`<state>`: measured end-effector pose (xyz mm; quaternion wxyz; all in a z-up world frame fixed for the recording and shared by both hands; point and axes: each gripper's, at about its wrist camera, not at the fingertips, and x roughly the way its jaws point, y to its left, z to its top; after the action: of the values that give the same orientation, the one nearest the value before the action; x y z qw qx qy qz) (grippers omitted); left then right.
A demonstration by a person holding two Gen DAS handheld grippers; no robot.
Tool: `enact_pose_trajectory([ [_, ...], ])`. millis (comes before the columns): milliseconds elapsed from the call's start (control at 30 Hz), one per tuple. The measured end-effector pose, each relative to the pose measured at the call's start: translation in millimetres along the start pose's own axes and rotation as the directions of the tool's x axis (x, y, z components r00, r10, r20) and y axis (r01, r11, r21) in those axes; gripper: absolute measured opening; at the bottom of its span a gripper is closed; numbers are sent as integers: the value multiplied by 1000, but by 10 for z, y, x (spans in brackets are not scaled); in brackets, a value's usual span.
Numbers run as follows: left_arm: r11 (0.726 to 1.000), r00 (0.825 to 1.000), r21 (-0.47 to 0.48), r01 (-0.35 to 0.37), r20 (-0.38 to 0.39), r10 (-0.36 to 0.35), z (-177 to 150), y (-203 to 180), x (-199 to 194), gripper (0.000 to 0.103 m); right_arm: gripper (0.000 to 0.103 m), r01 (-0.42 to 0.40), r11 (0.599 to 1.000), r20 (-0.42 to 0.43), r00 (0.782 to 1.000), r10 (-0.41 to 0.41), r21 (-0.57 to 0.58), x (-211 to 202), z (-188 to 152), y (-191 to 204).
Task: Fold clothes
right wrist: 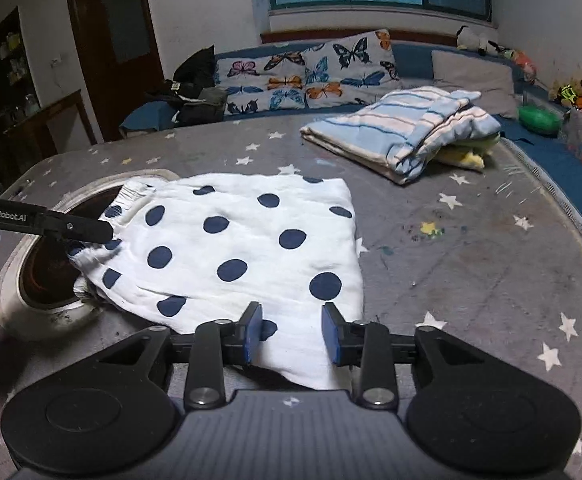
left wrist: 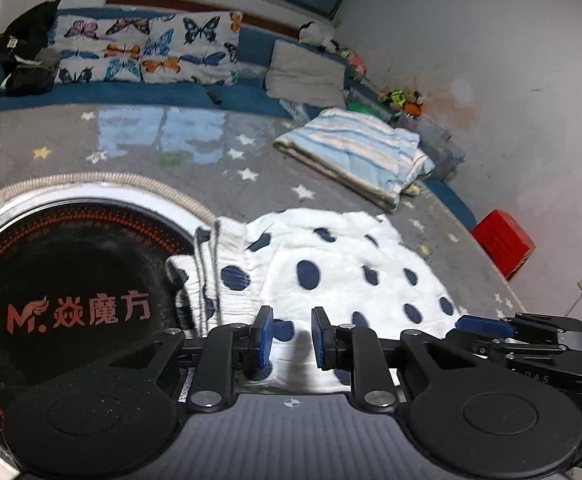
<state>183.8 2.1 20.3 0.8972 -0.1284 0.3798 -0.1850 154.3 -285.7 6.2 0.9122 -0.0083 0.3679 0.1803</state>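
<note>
On grey table (right wrist: 471, 280), polka-dot garment (right wrist: 243, 248), left hand-held gripper (left wrist: 291, 338) parted, right hand-held gripper (right wrist: 291, 334) parted.

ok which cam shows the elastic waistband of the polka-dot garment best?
The left wrist view: the gathered waistband sits close, its ribbed folds draped over the round cooktop. The right wrist view shows only a small far strip of the waistband, with the left tool crossing that end.
</note>
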Motion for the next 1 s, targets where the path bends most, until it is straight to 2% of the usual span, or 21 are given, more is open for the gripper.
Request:
enact_pose_trajectory([
  [233, 1000, 1000, 0, -13, -14, 13, -78, 43, -11, 22, 38, 12, 1000, -6, 1000, -12, -26, 1, -99, 60],
  [433, 1000, 1000, -4, -8, 0, 8, -96, 73, -88, 22, 45, 8, 998, 30, 1000, -6, -66, -105, -78, 182],
  [500, 1000, 1000, -12, -15, -4, 15, -101, 84, -66, 22, 51, 9, 997, 28, 1000, -7, -74, -76, -88, 214],
  [667, 999, 1000, -30, -16, 5, 16, -145, 100, -139, 24, 53, 19, 997, 16, 1000, -18, -76, -35, -156, 244],
  [733, 999, 1000, -33, -16, 9, 17, -156, 105, -190, 24, 59, 20, 997, 25, 1000, -18, -74, -72, -169, 259],
  [767, 999, 1000, -36, -15, 12, 16, -161, 110, -216, 28, 66, 20, 997, 31, 999, -18, -75, -96, -173, 269],
  [800, 999, 1000, -38, -16, 16, 17, -168, 110, -242, 31, 70, 22, 997, 36, 999, -19, -77, -120, -179, 280],
  [867, 999, 1000, -37, -19, 23, 20, -191, 107, -295, 43, 74, 20, 997, 41, 999, -17, -76, -159, -201, 299],
  [1000, 999, 999, -30, -37, 13, 38, -283, 106, -361, 52, 84, 19, 999, 41, 999, -17, -49, -188, -281, 311],
])
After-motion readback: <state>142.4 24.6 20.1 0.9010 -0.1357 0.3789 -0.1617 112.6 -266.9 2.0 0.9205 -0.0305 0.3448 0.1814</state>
